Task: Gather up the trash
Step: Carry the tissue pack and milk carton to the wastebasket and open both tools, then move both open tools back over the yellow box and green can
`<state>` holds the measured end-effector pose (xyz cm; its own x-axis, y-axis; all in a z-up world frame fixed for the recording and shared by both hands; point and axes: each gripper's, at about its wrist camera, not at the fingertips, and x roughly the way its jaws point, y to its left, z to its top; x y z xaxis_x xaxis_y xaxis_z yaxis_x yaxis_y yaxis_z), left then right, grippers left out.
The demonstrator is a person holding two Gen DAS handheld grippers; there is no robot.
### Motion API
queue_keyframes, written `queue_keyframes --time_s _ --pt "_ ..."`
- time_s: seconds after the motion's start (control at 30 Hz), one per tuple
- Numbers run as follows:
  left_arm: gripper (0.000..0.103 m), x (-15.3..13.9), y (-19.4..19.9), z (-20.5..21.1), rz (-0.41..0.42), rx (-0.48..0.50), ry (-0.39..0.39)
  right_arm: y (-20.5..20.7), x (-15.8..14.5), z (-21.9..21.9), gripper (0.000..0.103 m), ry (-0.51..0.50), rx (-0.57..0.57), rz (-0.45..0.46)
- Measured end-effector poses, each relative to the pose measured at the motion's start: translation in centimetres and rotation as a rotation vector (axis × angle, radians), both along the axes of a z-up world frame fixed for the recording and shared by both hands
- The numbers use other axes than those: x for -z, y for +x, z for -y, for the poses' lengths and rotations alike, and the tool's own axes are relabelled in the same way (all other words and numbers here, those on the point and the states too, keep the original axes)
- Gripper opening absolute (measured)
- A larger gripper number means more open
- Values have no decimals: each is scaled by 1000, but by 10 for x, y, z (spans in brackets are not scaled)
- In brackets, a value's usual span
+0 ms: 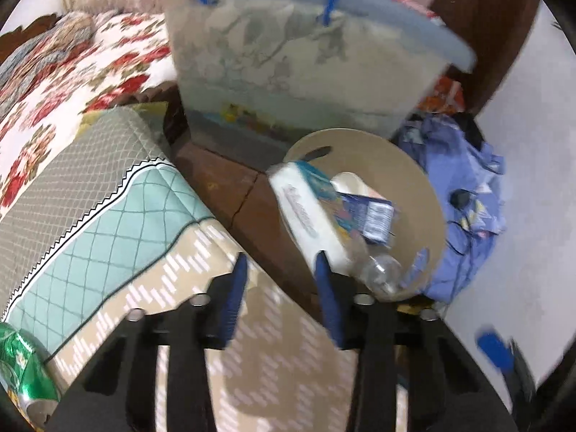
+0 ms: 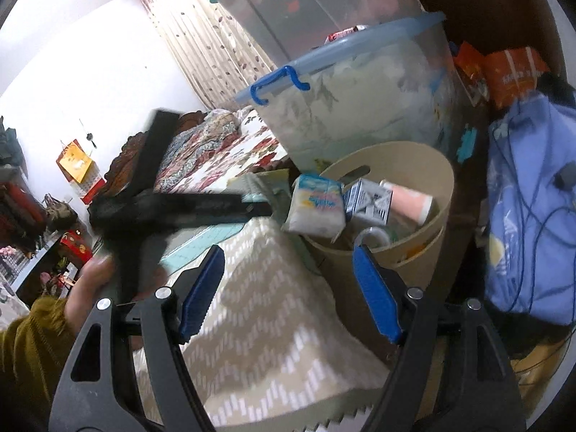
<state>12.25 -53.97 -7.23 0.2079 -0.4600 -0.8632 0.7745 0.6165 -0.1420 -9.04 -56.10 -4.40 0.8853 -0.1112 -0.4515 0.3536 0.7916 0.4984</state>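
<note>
A beige round bin stands beside the bed. A white and blue tissue pack leans on its near rim. Inside lie a blue and white carton, a clear plastic bottle and a pinkish cup. My left gripper is open over the quilt's edge, nothing between its fingers, its right tip at the tissue pack's lower corner. My right gripper stands wide open and empty, just short of the bin. A crumpled green can lies on the bed at the lower left.
A clear storage box with a blue handle stands behind the bin. A blue garment with a cable lies right of it. The beige zigzag quilt covers the bed below both grippers. A hand holds the left gripper.
</note>
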Motion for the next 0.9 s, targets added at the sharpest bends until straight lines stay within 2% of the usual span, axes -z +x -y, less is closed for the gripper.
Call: queue_keyframes --time_s 0.13,0.2,0.23,0.27,0.3,0.37,0.4,0.5,0.6,0.9 --pt "28 18 12 28 26 -17 73 -5 10 -2 75 49 -14 2" --pt "12 31 8 46 43 11 135 -5 16 -2 75 76 -19 5" --pt "12 33 4 52 53 26 134 -4 19 -2 75 86 -22 6" --pt "16 35 -4 61 62 59 143 -3 22 -2 75 96 -29 8" --pt "23 35 -13 69 107 74 161 -2 23 -3 75 98 -34 7" --pt "39 36 -25 77 159 112 175 2 27 -5 75 98 -44 0" --pt "42 38 -31 80 193 131 186 3 29 -6 75 102 -49 -4" --pt "46 41 -34 80 207 140 207 4 32 -6 75 115 -54 1" --pt "50 34 -31 69 187 121 186 5 32 -8 75 114 -54 -1" --pt "57 -19 -45 -5 233 105 58 4 25 -20 75 107 -56 1"
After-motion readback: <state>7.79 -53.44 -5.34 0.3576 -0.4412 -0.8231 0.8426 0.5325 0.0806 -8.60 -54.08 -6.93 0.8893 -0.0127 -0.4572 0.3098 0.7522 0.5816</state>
